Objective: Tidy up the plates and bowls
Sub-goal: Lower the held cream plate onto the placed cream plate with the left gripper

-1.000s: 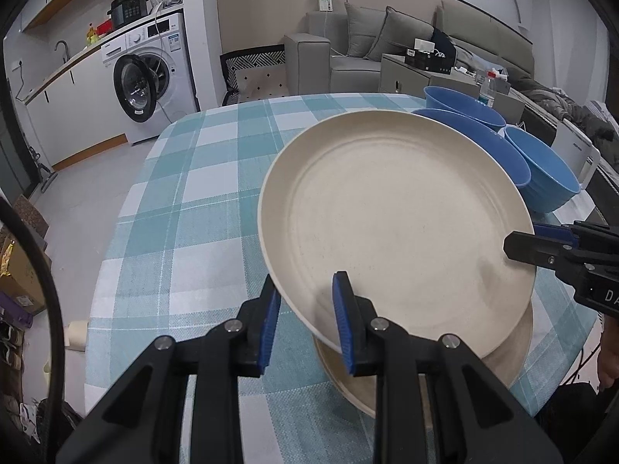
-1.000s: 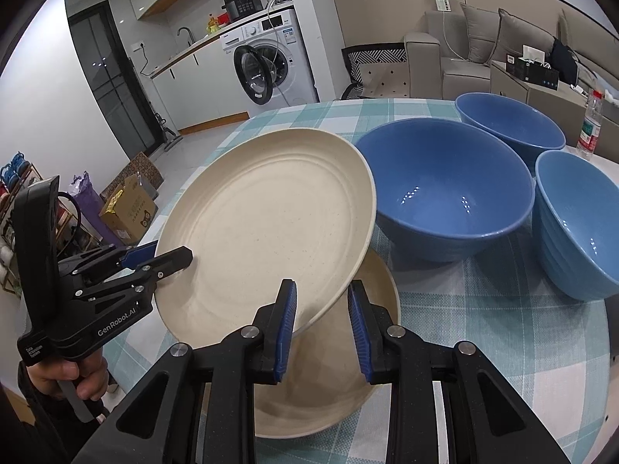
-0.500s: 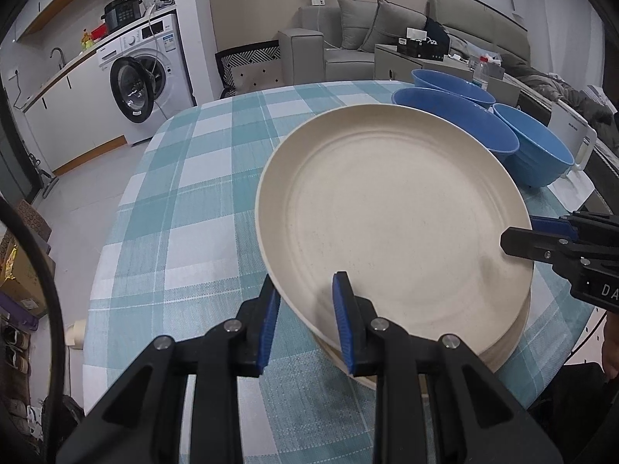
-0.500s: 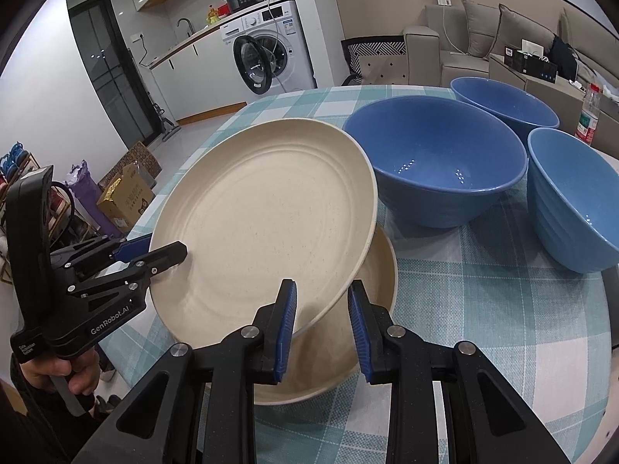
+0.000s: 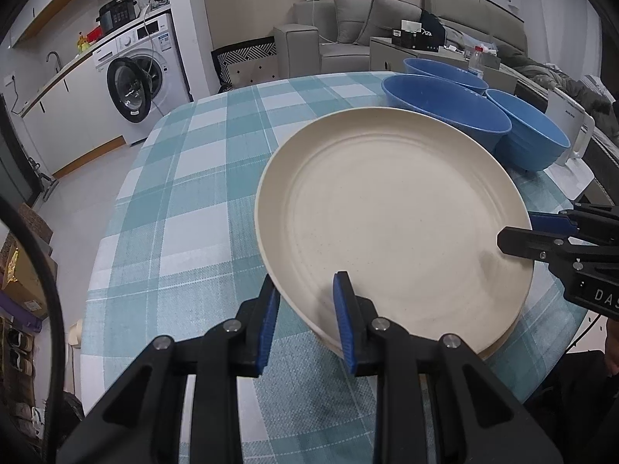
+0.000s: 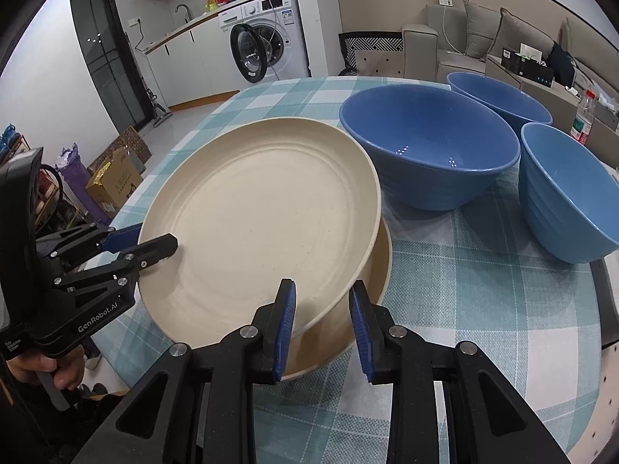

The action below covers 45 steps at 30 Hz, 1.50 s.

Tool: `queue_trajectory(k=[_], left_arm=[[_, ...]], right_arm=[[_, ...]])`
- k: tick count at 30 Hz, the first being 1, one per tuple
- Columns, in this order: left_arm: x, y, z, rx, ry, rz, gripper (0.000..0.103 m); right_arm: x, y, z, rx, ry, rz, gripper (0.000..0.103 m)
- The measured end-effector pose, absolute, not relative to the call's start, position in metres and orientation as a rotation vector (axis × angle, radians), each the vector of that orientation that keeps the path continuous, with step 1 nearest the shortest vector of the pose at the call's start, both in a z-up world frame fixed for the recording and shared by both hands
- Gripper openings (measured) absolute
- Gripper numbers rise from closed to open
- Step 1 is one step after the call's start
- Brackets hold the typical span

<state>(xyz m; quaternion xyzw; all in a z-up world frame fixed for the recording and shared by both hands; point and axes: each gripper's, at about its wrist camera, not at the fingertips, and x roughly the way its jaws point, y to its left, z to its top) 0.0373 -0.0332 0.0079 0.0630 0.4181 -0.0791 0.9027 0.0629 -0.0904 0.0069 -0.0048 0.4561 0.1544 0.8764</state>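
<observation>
A cream plate (image 5: 390,224) is held at its rim from two sides. My left gripper (image 5: 305,309) straddles its near-left rim, and my right gripper (image 6: 321,321) straddles the opposite rim. The plate (image 6: 259,212) sits low over a second cream plate (image 6: 367,282), nearly stacked, still slightly tilted. The jaws of both grippers look a little wider than the rim, so their grip is unclear. Three blue bowls stand behind: a large one (image 6: 429,147), one far back (image 6: 499,96) and one at the right (image 6: 568,189).
The round table has a teal checked cloth (image 5: 185,201). A white appliance (image 5: 572,143) stands at the table's right edge. A plastic bottle (image 6: 582,120) stands behind the bowls. A washing machine (image 5: 139,81) and a sofa (image 5: 348,27) lie beyond the table.
Both grippers have lowered the top plate toward the lower plate. The gap between the two plates has nearly closed.
</observation>
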Motion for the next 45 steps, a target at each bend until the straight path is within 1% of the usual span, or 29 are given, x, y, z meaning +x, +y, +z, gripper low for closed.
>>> queue_trajectory(k=[8,15,25,29,33,36,40,41,43,45], left_arm=[[0.035,-0.039,0.004,0.159,0.888,-0.164,0.027],[0.033,-0.044,0.001,0.179,0.914,-0.179,0.031],[0.034,-0.049,-0.005,0.215,0.938,-0.175,0.034],[0.034,-0.052,-0.006,0.23,0.937,-0.184,0.039],[0.034,-0.051,-0.007,0.232,0.938,-0.187,0.041],[0.034,-0.05,-0.007,0.235,0.937,-0.184,0.048],[0.035,-0.05,-0.008,0.226,0.943,-0.19,0.05],[0.036,-0.05,-0.008,0.224,0.945,-0.191,0.051],[0.036,-0.05,-0.009,0.216,0.95,-0.197,0.052],[0.037,-0.05,-0.009,0.209,0.955,-0.208,0.054]], right_arm=[[0.055,-0.088,0.002,-0.071,0.972,0.31,0.032],[0.048,-0.085,0.001,-0.109,0.973,0.304,0.039],[0.043,-0.077,-0.002,-0.188,0.971,0.288,0.048],[0.039,-0.075,-0.003,-0.206,0.965,0.295,0.051],[0.04,-0.075,-0.004,-0.209,0.968,0.298,0.052],[0.041,-0.078,-0.006,-0.201,0.976,0.296,0.052],[0.043,-0.08,-0.008,-0.194,0.978,0.298,0.053],[0.043,-0.08,-0.007,-0.19,0.977,0.303,0.054],[0.042,-0.081,-0.006,-0.182,0.973,0.316,0.062],[0.042,-0.081,-0.005,-0.176,0.967,0.321,0.075]])
